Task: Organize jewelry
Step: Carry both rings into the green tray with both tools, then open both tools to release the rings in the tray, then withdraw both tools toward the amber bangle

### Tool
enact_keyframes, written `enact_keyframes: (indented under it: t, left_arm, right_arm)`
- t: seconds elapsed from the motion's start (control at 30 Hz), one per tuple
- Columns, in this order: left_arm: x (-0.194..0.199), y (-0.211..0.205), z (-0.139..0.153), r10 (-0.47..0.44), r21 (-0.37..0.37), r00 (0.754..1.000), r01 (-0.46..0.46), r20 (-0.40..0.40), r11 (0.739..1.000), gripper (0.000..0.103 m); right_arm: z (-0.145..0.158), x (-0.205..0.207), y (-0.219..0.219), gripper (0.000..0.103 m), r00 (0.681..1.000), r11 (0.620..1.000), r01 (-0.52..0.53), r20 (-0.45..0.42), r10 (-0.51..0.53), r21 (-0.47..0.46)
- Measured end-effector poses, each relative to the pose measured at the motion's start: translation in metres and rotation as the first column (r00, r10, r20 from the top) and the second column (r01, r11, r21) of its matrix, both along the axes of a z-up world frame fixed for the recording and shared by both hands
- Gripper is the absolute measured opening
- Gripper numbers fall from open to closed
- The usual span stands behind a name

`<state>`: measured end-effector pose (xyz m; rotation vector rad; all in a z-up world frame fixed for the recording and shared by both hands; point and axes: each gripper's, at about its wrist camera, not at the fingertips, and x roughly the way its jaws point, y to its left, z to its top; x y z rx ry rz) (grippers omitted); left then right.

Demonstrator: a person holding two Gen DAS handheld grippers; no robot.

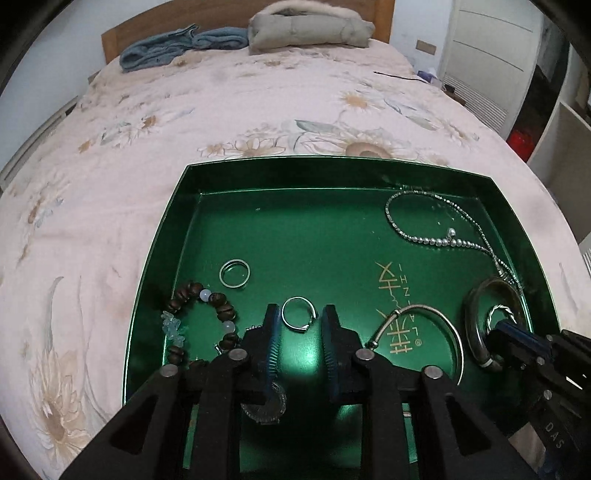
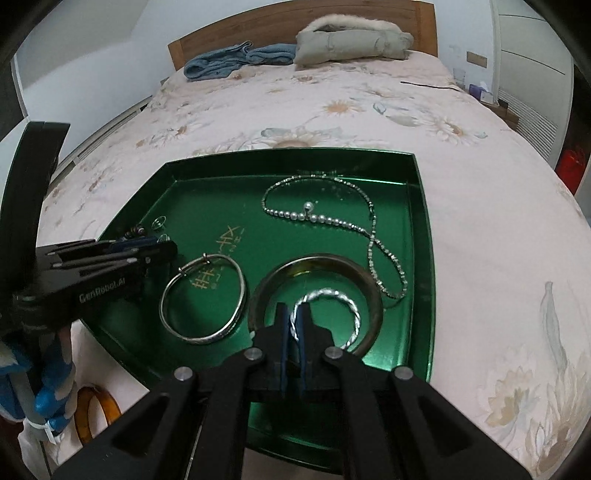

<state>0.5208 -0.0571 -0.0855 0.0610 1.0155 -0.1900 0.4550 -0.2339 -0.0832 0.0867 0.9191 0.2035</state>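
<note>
A green tray lies on the bed and holds jewelry. My left gripper is open, its fingers on either side of a small silver ring. A second ring, a bead bracelet, a silver bangle, a pearl necklace and a dark bangle lie in the tray. My right gripper is shut on a twisted silver bracelet that lies inside the dark bangle. The tray also shows in the right wrist view.
The bed has a floral pink cover. A blue garment and a grey jacket lie by the wooden headboard. An amber bangle lies off the tray at lower left. A white cabinet stands at right.
</note>
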Motion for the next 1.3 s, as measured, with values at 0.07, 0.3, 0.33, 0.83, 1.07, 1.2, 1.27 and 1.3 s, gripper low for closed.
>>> enact_keyframes:
  t: [0.07, 0.3, 0.33, 0.83, 1.07, 1.2, 1.27, 1.3]
  left_arm:
    - [-0.002, 0.001, 0.005, -0.003, -0.014, 1.0, 0.003, 0.001, 1.0, 0.035]
    - [-0.046, 0.022, 0.065, 0.015, -0.033, 0.994, -0.011, 0.111, 0.999, 0.053]
    - [-0.056, 0.026, 0.075, 0.018, -0.031, 0.991, -0.014, 0.132, 0.999, 0.053]
    - [-0.253, 0.081, 0.175, 0.102, -0.021, 0.941, -0.101, 0.323, 0.995, 0.059]
    - [-0.354, 0.087, 0.173, 0.129, -0.004, 0.916, -0.137, 0.381, 0.991, 0.064]
    - [-0.396, 0.09, 0.169, 0.139, -0.009, 0.907, -0.148, 0.397, 0.989, 0.064]
    - [-0.414, 0.091, 0.168, 0.143, -0.004, 0.9, -0.156, 0.411, 0.988, 0.064]
    - [-0.421, 0.092, 0.168, 0.145, -0.003, 0.898, -0.158, 0.415, 0.987, 0.064]
  right_arm:
    - [0.002, 0.001, -0.002, 0.005, 1.0, 1.0, 0.011, -0.006, -0.011, -0.003]
    - [0.045, -0.03, -0.015, 0.006, 0.997, 0.999, 0.027, 0.065, -0.028, 0.021]
    - [0.055, -0.038, -0.017, 0.006, 0.996, 0.999, 0.028, 0.083, -0.03, 0.029]
    - [0.166, -0.233, -0.038, 0.029, 0.963, 0.996, 0.059, 0.261, -0.073, 0.063]
    - [0.174, -0.321, -0.027, 0.029, 0.955, 0.997, 0.061, 0.289, -0.072, 0.046]
    - [0.178, -0.358, -0.021, 0.029, 0.951, 0.997, 0.061, 0.301, -0.071, 0.043]
    - [0.179, -0.373, -0.021, 0.029, 0.949, 0.997, 0.061, 0.306, -0.072, 0.045]
    - [0.179, -0.379, -0.02, 0.029, 0.949, 0.997, 0.062, 0.308, -0.074, 0.049]
